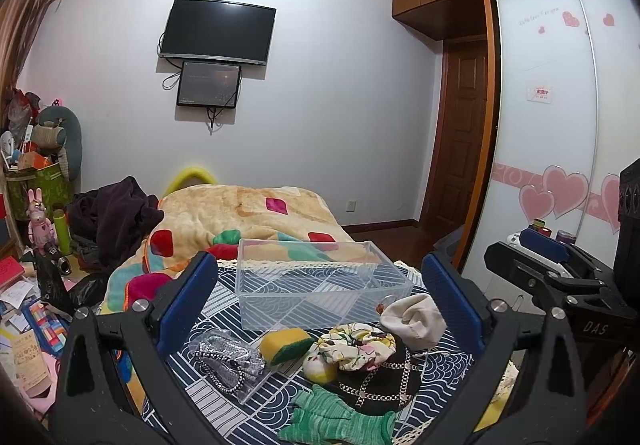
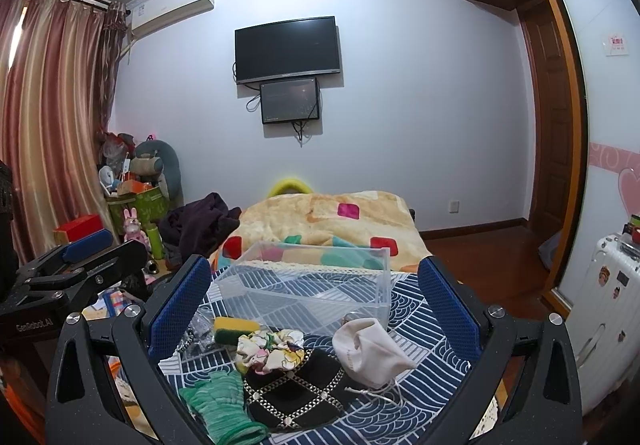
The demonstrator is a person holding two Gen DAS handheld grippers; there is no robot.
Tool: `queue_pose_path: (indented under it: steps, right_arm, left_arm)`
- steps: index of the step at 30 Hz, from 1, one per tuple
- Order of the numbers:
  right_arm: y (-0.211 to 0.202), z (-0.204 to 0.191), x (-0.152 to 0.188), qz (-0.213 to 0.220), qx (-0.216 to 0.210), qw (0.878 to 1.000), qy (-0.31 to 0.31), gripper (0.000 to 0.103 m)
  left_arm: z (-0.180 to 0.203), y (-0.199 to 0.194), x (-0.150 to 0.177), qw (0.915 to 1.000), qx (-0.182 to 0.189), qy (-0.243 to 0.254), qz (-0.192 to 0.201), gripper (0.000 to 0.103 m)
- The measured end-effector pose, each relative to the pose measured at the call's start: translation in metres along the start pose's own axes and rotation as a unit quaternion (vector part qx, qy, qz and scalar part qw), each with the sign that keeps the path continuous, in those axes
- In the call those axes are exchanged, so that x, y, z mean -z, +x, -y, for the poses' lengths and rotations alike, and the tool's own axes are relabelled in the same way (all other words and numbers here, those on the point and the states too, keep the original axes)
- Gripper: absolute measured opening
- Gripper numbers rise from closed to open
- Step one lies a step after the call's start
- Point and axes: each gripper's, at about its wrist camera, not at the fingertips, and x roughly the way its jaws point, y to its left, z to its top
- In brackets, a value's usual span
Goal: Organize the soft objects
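Note:
A clear plastic box (image 1: 320,281) (image 2: 316,285) stands empty on a blue patterned cloth (image 1: 224,293) (image 2: 416,321). In front of it lie a yellow-green sponge (image 1: 286,344) (image 2: 235,328), a floral scrunchie (image 1: 356,345) (image 2: 270,348), a white pouch (image 1: 416,317) (image 2: 368,349), a black studded bag (image 1: 384,381) (image 2: 296,393), green gloves (image 1: 336,419) (image 2: 220,403), a silver bag (image 1: 226,359) on a clear lid and a yellow-white ball (image 1: 318,367). My left gripper (image 1: 320,297) and right gripper (image 2: 316,293) are both open and empty, held above the items.
A bed with a patterned blanket (image 1: 256,221) (image 2: 320,221) lies behind the cloth. Clutter and toys (image 1: 40,205) stand at the left. A wardrobe (image 1: 560,125) and a white suitcase (image 2: 608,309) stand at the right. The right gripper also shows in the left wrist view (image 1: 560,273).

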Motion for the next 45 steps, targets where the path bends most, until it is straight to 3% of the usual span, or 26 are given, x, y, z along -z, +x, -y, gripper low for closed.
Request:
queue_pose_path:
  steps: [45]
  right_arm:
    - [0.001,0.001,0.0,0.0,0.001,1.0,0.003,0.103]
  left_arm:
    - [0.0,0.009,0.008,1.0,0.006,0.004,-0.001,0.103]
